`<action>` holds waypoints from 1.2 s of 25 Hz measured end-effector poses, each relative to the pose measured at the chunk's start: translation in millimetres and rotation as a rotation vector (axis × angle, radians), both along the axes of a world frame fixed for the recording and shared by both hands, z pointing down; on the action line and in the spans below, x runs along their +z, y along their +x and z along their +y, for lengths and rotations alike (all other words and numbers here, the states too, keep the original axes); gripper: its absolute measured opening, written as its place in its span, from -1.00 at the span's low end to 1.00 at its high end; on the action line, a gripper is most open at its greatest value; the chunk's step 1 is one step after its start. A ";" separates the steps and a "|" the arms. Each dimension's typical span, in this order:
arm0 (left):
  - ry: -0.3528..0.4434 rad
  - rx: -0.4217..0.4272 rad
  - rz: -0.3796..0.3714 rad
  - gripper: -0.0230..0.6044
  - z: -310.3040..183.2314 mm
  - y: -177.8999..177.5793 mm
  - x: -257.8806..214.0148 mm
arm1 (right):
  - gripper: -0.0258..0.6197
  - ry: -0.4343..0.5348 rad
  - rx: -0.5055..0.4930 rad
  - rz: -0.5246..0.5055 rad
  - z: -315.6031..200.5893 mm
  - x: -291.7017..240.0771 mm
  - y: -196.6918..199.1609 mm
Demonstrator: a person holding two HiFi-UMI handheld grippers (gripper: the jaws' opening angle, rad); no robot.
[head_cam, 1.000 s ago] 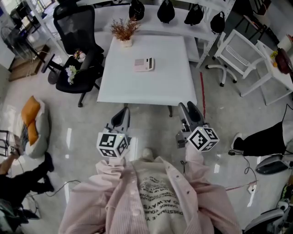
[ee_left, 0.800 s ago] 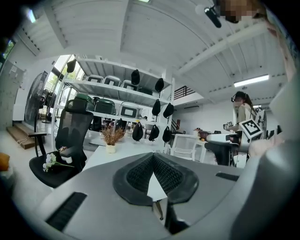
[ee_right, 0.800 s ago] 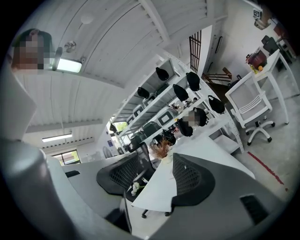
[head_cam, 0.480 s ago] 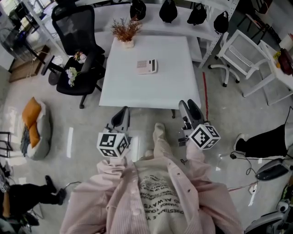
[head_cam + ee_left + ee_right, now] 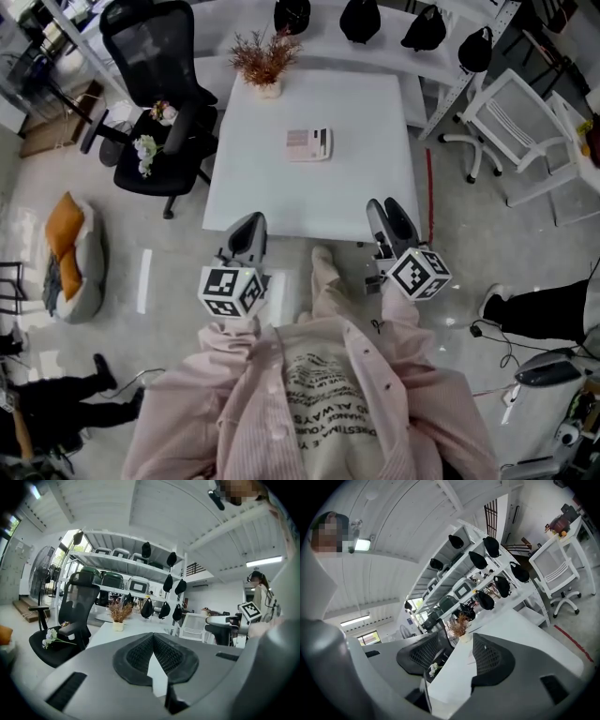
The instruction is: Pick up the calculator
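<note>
The calculator [image 5: 308, 144], pale with a dark strip on its right side, lies flat near the middle of the white table [image 5: 281, 187]. Both grippers hang over the floor just short of the table's near edge, well away from the calculator. My left gripper [image 5: 248, 225] points at the near left corner; in the left gripper view [image 5: 153, 637] its pad tips touch and hold nothing. My right gripper [image 5: 386, 208] is near the near right corner; in the right gripper view [image 5: 457, 651] its pads stand apart with only the table between them.
A dried plant in a white pot [image 5: 265, 66] stands at the table's far edge. A black office chair [image 5: 155, 56] with flowers on its seat is on the left, a white chair [image 5: 511, 112] on the right. Shelves with black bags [image 5: 361, 19] run behind.
The person has stepped toward the table, one foot now forward. Both grippers are closer to the table's near edge. The jaws look unchanged.
</note>
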State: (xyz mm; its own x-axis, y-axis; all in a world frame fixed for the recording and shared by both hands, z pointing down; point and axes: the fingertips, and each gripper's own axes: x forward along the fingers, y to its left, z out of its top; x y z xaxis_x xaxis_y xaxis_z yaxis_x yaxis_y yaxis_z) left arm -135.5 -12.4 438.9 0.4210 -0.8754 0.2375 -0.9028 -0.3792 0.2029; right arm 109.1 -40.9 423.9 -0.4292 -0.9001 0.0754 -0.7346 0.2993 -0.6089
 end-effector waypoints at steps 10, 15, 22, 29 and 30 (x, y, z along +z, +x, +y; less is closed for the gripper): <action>-0.052 -0.001 0.019 -0.92 -79.3 12.2 14.3 | -0.29 -0.091 -0.083 -0.003 -85.5 25.3 -11.7; -0.078 -0.015 0.027 -0.92 -104.9 16.1 24.8 | -0.29 -0.125 -0.101 -0.006 -114.5 37.7 -10.4; -0.104 -0.040 0.025 -0.92 -141.3 19.9 31.6 | -0.29 -0.153 -0.129 0.003 -157.4 49.8 -8.1; -0.123 -0.079 0.026 -0.92 -173.5 18.4 39.9 | -0.29 -0.184 -0.177 0.010 -188.3 64.3 -12.4; -0.127 -0.083 0.029 -0.92 -177.9 18.6 41.9 | -0.29 -0.192 -0.182 0.010 -191.8 67.6 -13.0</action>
